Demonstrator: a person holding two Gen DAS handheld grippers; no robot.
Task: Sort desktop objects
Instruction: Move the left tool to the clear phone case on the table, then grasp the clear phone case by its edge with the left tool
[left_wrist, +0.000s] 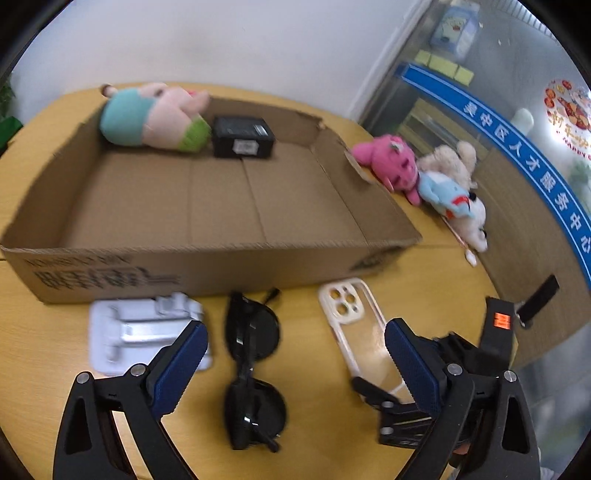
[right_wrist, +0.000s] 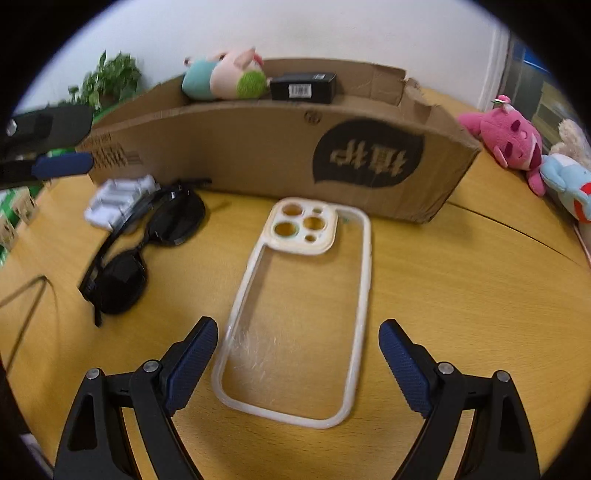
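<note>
From the left wrist camera, the left gripper hangs wide open and empty over the wooden table, its blue pads spread to either side of a pair of black sunglasses that lies folded on the tabletop between them. To the left of the sunglasses sits a white plastic stand, partly hidden behind the left pad. To the right lies a clear phone case, with the right gripper's black body reaching in over its near end. Beyond these, a shallow cardboard box holds a pig plush and a small black box at its far wall. Right of the cardboard box, a pink plush and a blue-and-white plush lie on the table.

From the right wrist camera, the right gripper is likewise fully open and holds nothing. The phone case lies flat between its pads, camera cut-outs toward the cardboard box. The sunglasses sit to the left, and the left gripper shows at the far left edge.

The step in hand looks like picking up the flat items near the box. Next, each gripper likely needs to descend, close across its item's narrow width, then lift over the box's near wall.
</note>
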